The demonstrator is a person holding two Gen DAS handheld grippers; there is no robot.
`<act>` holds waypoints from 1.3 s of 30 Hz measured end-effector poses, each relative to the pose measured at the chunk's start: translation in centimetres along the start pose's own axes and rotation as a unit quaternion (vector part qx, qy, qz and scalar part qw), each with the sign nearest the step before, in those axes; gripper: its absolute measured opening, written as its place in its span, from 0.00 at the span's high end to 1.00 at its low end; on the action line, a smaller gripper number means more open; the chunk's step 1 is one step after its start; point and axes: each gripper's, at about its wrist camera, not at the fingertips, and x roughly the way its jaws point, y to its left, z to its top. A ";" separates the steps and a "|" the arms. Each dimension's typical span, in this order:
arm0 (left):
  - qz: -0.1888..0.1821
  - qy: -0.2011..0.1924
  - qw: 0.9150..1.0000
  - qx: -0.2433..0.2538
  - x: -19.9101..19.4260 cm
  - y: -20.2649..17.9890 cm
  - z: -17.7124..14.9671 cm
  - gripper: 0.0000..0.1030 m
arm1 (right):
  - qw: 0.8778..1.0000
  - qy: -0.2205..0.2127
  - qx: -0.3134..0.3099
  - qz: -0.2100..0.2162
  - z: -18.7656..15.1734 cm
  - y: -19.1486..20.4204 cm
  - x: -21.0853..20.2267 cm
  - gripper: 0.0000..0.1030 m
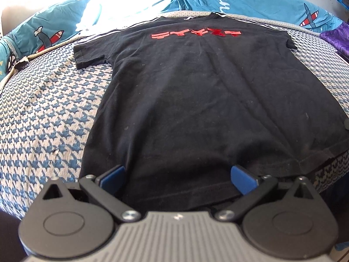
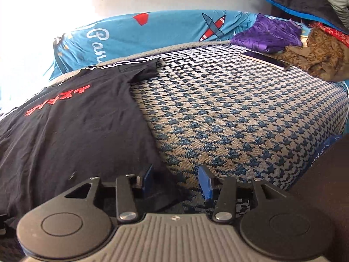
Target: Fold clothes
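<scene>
Left wrist view: your left gripper (image 1: 177, 179) has its blue, flat-padded fingers (image 1: 242, 180) spread wide, holding nothing. A black t-shirt (image 1: 196, 100) of soft matte knit lies flat between and beyond them, its bottom hem just under the fingertips, its red blocky lettering (image 1: 196, 34) far ahead near the collar. It rests on a bed cover (image 1: 50, 118) woven in blue and beige houndstooth, coarse and slightly ribbed. Right wrist view: your right gripper (image 2: 176, 181) stands partly open and empty; the shirt's (image 2: 72, 120) lower corner lies on the bed between the fingers, nearer the left one, untouched by the pads. Right of the fingers the cover runs bare to its rounded edge. Far ahead lie a flat phone (image 2: 265, 60), crumpled purple cloth (image 2: 270, 35) and brown patterned cloth (image 2: 322, 52), before a blue aeroplane-print pillow (image 2: 165, 32)
</scene>
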 end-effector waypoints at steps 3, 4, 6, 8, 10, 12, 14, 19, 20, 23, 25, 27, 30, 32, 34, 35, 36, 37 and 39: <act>0.000 0.000 1.000 -0.001 0.0 0.1 0.0 0.00 | 1.000 0.005 0.010 0.008 -0.2 -0.2 0.1 0.57; 0.000 0.000 1.000 -0.001 -0.1 0.1 -0.1 0.00 | 1.000 0.003 0.007 0.013 -0.3 -0.2 0.1 0.66; 0.001 0.000 1.000 -0.001 -0.1 0.0 -0.1 0.00 | 1.000 -0.001 -0.002 0.018 -0.4 0.0 -0.1 0.85; 0.002 0.000 1.000 -0.001 -0.1 0.0 -0.1 0.00 | 1.000 -0.005 -0.006 0.019 -0.4 0.2 -0.1 0.95; 0.002 0.000 1.000 -0.002 -0.1 0.1 -0.1 0.00 | 1.000 -0.012 -0.001 0.018 -0.4 0.1 -0.2 0.97; 0.002 0.000 1.000 -0.002 -0.1 0.1 -0.2 0.00 | 0.999 -0.031 0.006 0.009 -0.2 -0.1 -0.7 0.97; 0.002 0.001 1.000 -0.003 -0.2 0.1 -0.2 0.00 | 0.999 -0.049 0.010 -0.001 0.0 -0.2 -1.0 0.97; 0.002 0.002 1.000 -0.003 -0.1 0.1 -0.3 0.00 | 0.999 -0.037 -0.008 -0.035 0.1 0.3 -0.2 0.98; 0.003 0.003 1.000 -0.002 -0.1 0.1 -0.3 0.00 | 0.999 -0.031 -0.011 -0.038 0.1 0.4 -0.1 0.97; 0.003 0.002 1.000 -0.003 -0.2 0.1 -0.3 0.00 | 0.999 -0.022 -0.002 -0.037 0.0 0.1 0.0 0.94; 0.003 0.000 1.000 -0.006 -0.2 0.2 -0.3 0.00 | 0.999 -0.020 0.010 -0.033 0.0 -0.2 -0.1 0.86; 0.000 -0.004 1.000 -0.012 -0.3 0.3 -0.3 0.00 | 0.999 -0.026 0.014 -0.025 0.0 -0.4 -0.4 0.84; -0.006 -0.012 1.000 -0.023 -0.6 0.5 -0.2 0.00 | 0.999 -0.037 0.009 -0.019 -0.2 -0.1 -0.9 0.78; -0.006 -0.018 0.999 -0.028 -0.7 0.6 0.0 0.00 | 0.999 -0.041 0.006 -0.016 -0.2 0.1 -1.2 0.74; -0.004 -0.023 0.999 -0.032 -0.8 0.7 0.1 0.00 | 0.999 -0.049 0.001 -0.017 -0.2 0.4 -1.5 0.74; -0.001 -0.025 0.999 -0.033 -0.8 0.7 0.1 0.00 | 0.998 -0.054 -0.002 -0.019 -0.2 0.5 -1.6 0.74; 0.001 -0.026 0.999 -0.033 -0.8 0.7 0.1 0.00 | 0.998 -0.061 -0.006 -0.018 -0.2 0.7 -1.9 0.74; 0.004 -0.026 0.999 -0.033 -0.8 0.6 0.1 0.00 | 0.998 -0.065 -0.010 -0.015 -0.2 0.8 -2.0 0.74; 0.006 -0.027 0.999 -0.035 -0.7 0.6 0.2 0.00 | 0.997 -0.074 -0.024 0.002 -0.4 1.2 -2.3 0.74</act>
